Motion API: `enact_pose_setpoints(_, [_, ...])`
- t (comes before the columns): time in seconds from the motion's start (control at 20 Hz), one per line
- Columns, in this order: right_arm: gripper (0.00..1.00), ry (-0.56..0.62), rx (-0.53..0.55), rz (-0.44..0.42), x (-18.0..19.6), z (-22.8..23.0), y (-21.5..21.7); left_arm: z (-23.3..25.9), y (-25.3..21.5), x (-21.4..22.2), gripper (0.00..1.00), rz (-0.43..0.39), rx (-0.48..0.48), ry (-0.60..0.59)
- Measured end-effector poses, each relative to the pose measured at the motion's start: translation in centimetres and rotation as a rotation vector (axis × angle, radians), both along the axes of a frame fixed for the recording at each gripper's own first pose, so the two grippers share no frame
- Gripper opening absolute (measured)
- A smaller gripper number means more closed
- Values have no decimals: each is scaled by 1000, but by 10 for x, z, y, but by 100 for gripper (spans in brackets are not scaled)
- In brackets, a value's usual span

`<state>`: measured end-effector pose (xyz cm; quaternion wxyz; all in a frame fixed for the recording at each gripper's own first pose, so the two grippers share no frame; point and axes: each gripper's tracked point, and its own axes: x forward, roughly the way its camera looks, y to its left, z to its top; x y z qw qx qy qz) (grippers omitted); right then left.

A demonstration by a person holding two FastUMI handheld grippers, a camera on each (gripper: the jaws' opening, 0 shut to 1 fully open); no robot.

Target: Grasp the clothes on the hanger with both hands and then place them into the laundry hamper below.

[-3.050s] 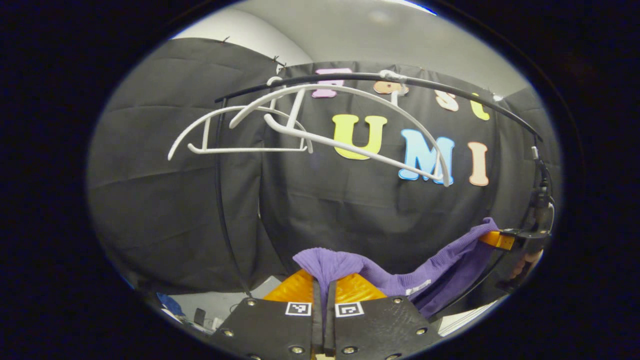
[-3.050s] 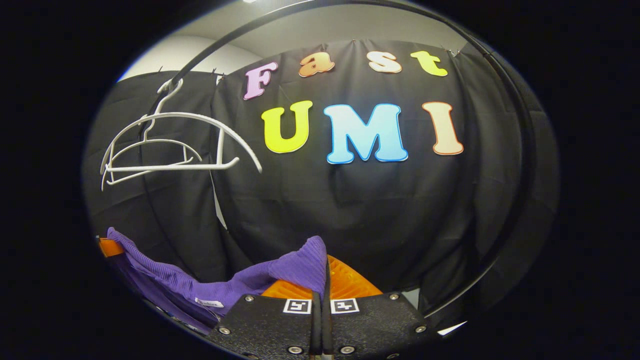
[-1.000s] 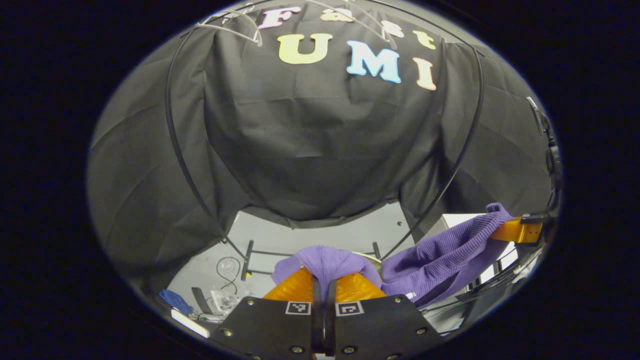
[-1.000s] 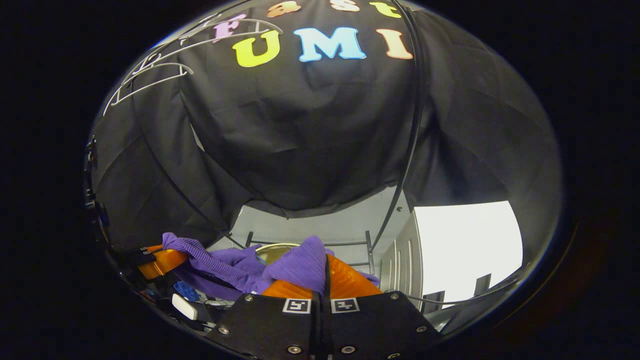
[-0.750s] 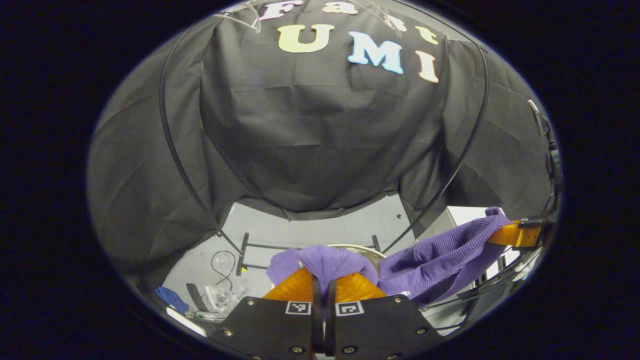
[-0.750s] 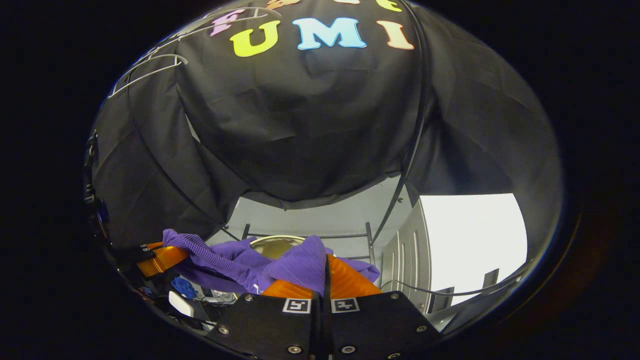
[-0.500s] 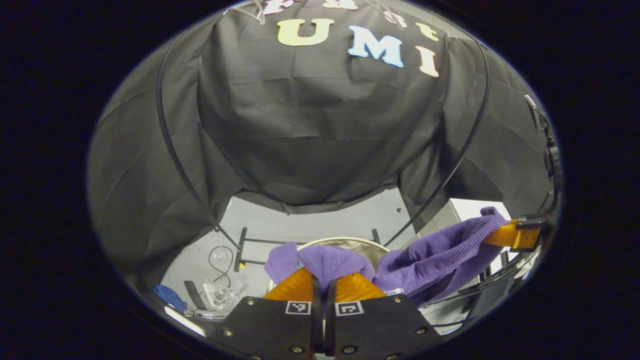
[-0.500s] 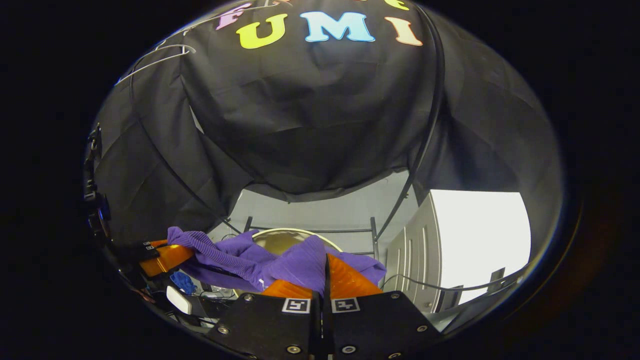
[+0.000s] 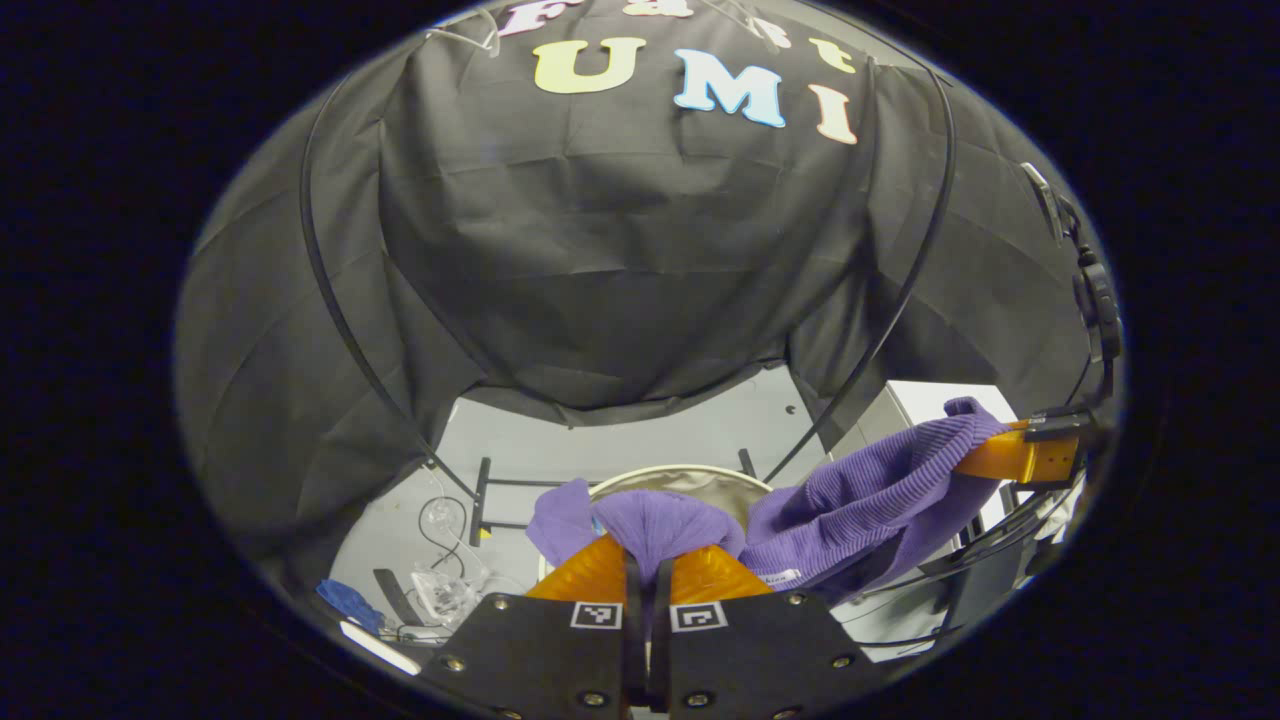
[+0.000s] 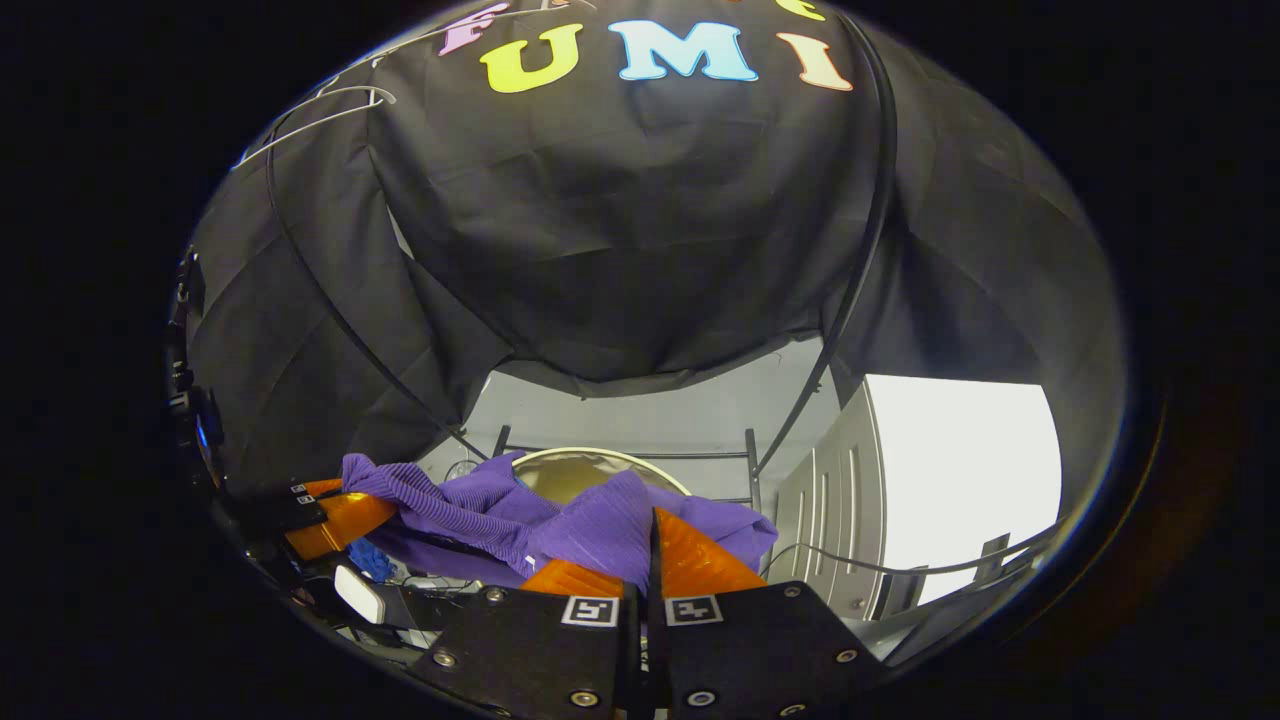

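Still pinching purple garment point(image 9: 860, 490) in both: left gripper point(image 9: 648, 570) fingers pressed onto a bunched fold, right gripper point(image 10: 648, 560) likewise on the other end. Hanging slack between them, lowering closer over laundry hamper point(image 9: 700, 480) rim than half a second ago. White hangers point(image 10: 320, 110) sliding further toward top edge.

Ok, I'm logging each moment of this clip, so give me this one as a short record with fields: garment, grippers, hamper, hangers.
garment: purple ribbed knit, off the hangers, stretched between the two grippers
left gripper: shut on a bunched fold of the knit
right gripper: shut on the other end of the knit
hamper: round, pale rim, open, on the floor below and beyond the knit
garment in hamper: not yet; it hangs above the rim
hangers: white, bare, high at the upper left of the right gripper view
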<state>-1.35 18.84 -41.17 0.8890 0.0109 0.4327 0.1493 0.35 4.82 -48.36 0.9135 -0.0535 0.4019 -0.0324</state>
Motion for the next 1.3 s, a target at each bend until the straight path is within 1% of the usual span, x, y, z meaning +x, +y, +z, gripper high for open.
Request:
enact_pose_setpoints(0.05, [3,21,12,19,-4,-1,4,1,2,-3,2,1,12,4])
enact_pose_setpoints(0.1, [6,43,15,38,-8,-2,6,1,4,-8,3,-2,31,17])
enact_pose_setpoints(0.15, [17,59,18,53,-14,-2,7,0,7,-15,8,-2,53,31])
enact_pose_setpoints(0.2, [19,68,22,69,-16,-1,9,2,10,-19,9,1,63,38])
enact_pose_setpoints(0.25, [36,72,24,81,-20,3,10,6,8,-21,13,-1,53,33])
enact_pose_setpoints(0.4, [88,80,19,107,-30,14,9,33,19,-23,77,22,82,-20])
enact_pose_setpoints(0.45, [96,74,36,105,-33,22,10,41,24,-22,98,26,99,-26])
enact_pose_setpoints(0.5, [96,75,49,104,-35,30,10,53,26,-27,94,35,113,-34])
enact_pose_setpoints(0.55, [96,75,63,101,-36,39,11,66,30,-30,94,43,116,-48])
enact_pose_setpoints(0.6, [92,64,75,93,-34,52,10,81,32,-32,94,54,116,-67])
enact_pose_setpoints(0.65, [96,39,86,82,-32,67,7,98,34,-32,99,66,113,-91])
enact_pose_setpoints(0.7, [96,-4,95,68,-26,88,3,114,36,-33,99,75,112,-117])
enact_pose_setpoints(0.75, [96,-50,97,55,-19,105,-1,133,39,-34,94,83,114,-146])
enact_pose_setpoints(0.8, [91,-114,96,39,-9,128,-8,153,43,-36,94,92,118,-176])
enact_pose_setpoints(0.85, [95,-177,93,23,-2,150,-15,175,45,-37,94,101,122,-210])
enact_pose_setpoints(0.9, [95,-234,91,9,5,170,-21,196,47,-37,94,107,121,-247])
enact_pose_setpoints(0.95, [96,-303,88,-6,11,195,-28,218,49,-36,99,110,121,-283])
enact_pose_setpoints(1.0, [95,-365,86,-21,17,218,-34,239,51,-37,94,113,124,-321])
enact_pose_setpoints(1.05, [95,-418,88,-33,19,237,-41,262,54,-37,98,116,130,-360])
enact_pose_setpoints(1.3, [95,-668,143,-98,19,330,-55,376,77,-45,98,170,156,-570])
